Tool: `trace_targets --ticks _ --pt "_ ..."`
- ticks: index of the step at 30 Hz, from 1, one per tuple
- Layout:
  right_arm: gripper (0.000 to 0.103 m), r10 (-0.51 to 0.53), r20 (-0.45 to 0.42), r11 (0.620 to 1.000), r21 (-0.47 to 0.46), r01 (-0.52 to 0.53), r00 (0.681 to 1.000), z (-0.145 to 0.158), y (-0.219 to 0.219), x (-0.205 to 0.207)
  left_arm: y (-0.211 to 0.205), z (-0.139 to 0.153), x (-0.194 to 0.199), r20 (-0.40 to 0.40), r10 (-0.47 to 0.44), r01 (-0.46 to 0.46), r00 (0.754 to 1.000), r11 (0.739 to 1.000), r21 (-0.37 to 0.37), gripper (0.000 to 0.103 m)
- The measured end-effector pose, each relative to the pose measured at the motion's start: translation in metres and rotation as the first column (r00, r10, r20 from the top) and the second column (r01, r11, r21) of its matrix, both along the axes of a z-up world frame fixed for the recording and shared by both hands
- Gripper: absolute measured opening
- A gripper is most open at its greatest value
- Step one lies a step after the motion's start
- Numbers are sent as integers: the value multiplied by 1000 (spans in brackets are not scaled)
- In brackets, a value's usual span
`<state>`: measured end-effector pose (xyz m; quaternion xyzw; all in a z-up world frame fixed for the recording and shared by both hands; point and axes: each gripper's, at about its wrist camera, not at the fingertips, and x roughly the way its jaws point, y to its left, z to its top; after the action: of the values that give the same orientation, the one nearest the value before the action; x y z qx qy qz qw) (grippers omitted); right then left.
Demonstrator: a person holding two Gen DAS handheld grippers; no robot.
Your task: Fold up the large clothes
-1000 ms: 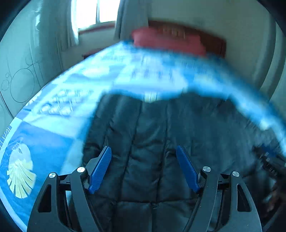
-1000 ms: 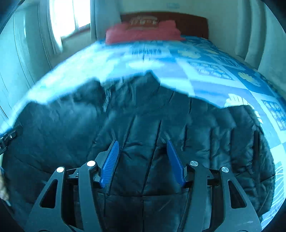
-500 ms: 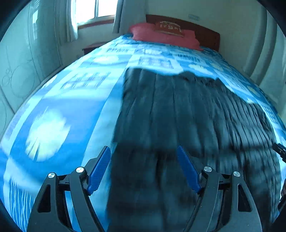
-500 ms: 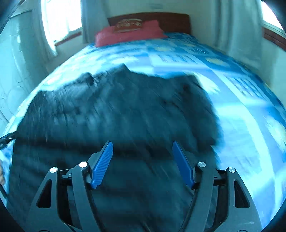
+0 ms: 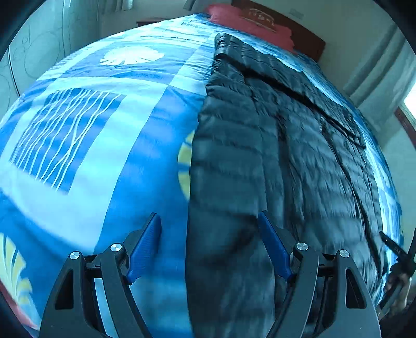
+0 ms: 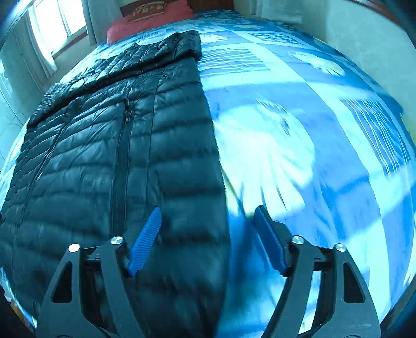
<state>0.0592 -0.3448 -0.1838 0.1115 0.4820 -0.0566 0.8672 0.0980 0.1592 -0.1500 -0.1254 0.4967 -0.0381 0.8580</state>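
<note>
Left wrist view is looking down over a bed point(image 5: 85, 145) spread with a blue and white patterned cover. At the left of this view the cover is lying bare, showing a striped square and a pale leaf print. The left gripper point(image 5: 209, 234) is hanging over the near part of the bed with its jaws standing wide apart and nothing pressed between them; its left blue pad is sitting over the cover and its right pad over a black quilted jacket point(image 5: 260, 145). The jacket's long left edge is running between the two pads in the picture. The jacket is lying flat, stretching away toward a red pillow point(image 5: 249, 23) at the headboard point(image 5: 306, 33). At the far right edge, part of the right gripper point(image 5: 395, 247) is showing, blurred, beside the jacket's other side.

Right wrist view is showing the same jacket point(image 6: 109, 145) filling the left half of the picture, with a zip line running down it and its far end bunching near the pillow point(image 6: 153, 15). A window point(image 6: 54, 28) with a curtain is glowing at upper left. The right gripper point(image 6: 208, 223) is hovering with its jaws spread; they have just been opening, and nothing is caught between them. Its left pad is lying over the jacket, its right pad over the cover point(image 6: 325, 109). The jacket's right edge is passing between them. To the right, the cover is blurring into pale leaf shapes and blue squares.
</note>
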Motion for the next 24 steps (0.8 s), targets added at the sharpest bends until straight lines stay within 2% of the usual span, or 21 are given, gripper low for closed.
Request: trace_targets --ticks 6,8,10,11,13,18,20,22,24 --pt "75 6 20 998 63 -8 1000 1 3 -36 -7 -3 -31 14 -23 24 1000 995 -94 76" --pt "70 10 23 996 91 -13 1000 0 4 -43 -4 -2 -40 25 -33 36 999 993 -114 75" --pt "52 28 33 994 100 -31 999 1 7 -48 -5 -3 -45 27 -51 54 998 988 -142 75" --pt "47 40 36 992 116 -44 999 1 10 -50 -6 -2 -47 30 -57 60 998 987 -150 74" --pt "35 48 43 990 134 -53 998 2 12 -51 -9 -4 -47 37 -73 78 997 983 -167 63" --pt "18 49 74 974 216 -64 996 7 9 -54 -6 -4 -48 43 -61 69 997 976 -206 42" --pt "15 45 87 970 236 -65 995 10 7 -56 -3 -4 -49 49 -56 65 997 972 -226 28" --pt "13 46 101 967 246 -70 994 14 6 -59 -2 0 -51 66 -51 65 997 971 -232 20" --pt "12 46 119 964 256 -76 992 20 4 -62 -2 5 -55 80 -42 60 996 970 -234 17"
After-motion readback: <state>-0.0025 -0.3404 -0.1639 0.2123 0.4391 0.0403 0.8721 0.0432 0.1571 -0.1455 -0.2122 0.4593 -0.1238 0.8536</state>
